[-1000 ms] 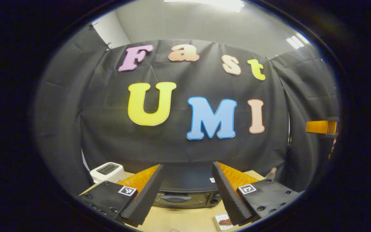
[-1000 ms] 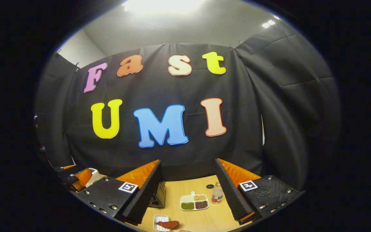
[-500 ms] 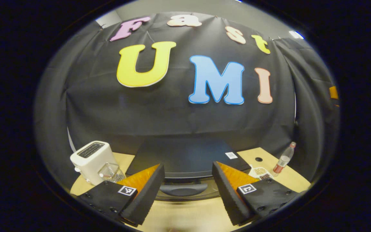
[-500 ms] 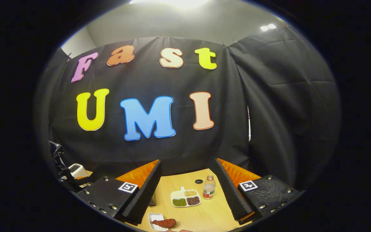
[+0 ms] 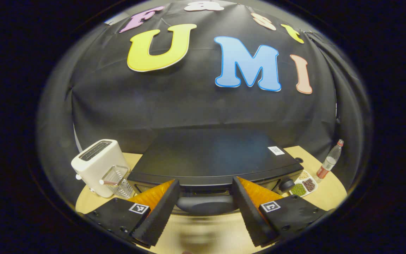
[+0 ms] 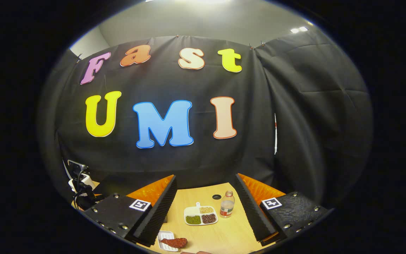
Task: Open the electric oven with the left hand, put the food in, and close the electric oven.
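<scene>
The left gripper (image 5: 203,211), jaws spread wide, lines up on the electric oven's (image 5: 210,158) door handle (image 5: 204,204) — ready to grab; the right gripper (image 6: 203,215), also wide, waits above the food (image 6: 174,242).

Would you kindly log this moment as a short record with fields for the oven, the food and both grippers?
oven: electric oven, door shut, handle untouched
left gripper: left gripper, open, fingers either side of the handle
food: reddish piece of food on a small white tray, on the table
right gripper: right gripper, open, holding nothing
</scene>
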### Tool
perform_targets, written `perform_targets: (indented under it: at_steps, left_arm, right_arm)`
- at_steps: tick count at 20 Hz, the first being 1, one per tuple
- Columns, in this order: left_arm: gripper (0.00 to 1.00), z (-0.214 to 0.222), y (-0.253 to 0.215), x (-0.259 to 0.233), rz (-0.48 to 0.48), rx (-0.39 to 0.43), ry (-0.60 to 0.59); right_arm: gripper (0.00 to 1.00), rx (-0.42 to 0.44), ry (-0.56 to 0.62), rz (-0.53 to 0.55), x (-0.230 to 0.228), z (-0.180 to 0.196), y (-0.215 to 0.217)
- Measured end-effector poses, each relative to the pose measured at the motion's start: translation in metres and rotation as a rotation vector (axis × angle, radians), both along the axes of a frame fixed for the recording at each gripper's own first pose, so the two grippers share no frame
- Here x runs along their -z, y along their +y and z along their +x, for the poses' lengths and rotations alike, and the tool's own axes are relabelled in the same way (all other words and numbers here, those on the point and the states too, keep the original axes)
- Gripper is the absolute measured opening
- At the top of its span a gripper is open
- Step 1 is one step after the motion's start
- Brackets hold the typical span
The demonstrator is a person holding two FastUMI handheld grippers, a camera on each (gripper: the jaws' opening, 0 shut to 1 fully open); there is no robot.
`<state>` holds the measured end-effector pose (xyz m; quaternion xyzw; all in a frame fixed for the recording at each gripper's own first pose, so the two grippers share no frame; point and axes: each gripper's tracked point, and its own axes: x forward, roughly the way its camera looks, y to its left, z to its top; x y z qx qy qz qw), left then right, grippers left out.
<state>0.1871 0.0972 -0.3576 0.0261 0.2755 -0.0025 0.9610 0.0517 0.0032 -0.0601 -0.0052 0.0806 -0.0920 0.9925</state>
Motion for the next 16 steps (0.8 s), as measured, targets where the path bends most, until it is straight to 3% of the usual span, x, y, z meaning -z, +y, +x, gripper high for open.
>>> perform_targets:
  at_steps: [5,6,7,15,16]
  left_arm:
    - [1.00,-0.008,-0.003,0.006,0.034,-0.002,0.000]
    - [0.94,-0.009,-0.004,0.006,0.037,-0.003,-0.006]
    - [1.00,-0.011,-0.005,0.007,0.033,-0.005,-0.002]
    - [1.00,-0.055,-0.007,0.017,0.028,0.019,0.024]
    - [0.94,-0.060,-0.007,0.019,0.022,0.020,0.030]
  right_arm:
    - [0.99,-0.034,0.007,0.002,0.003,0.009,0.003]
    - [0.99,-0.043,0.011,0.009,0.004,0.011,0.007]
    - [0.99,-0.054,0.015,0.016,0.007,0.012,0.009]
    - [0.99,-0.101,0.024,0.010,0.011,0.014,0.023]
    - [0.99,-0.104,0.030,0.012,0.013,0.015,0.024]
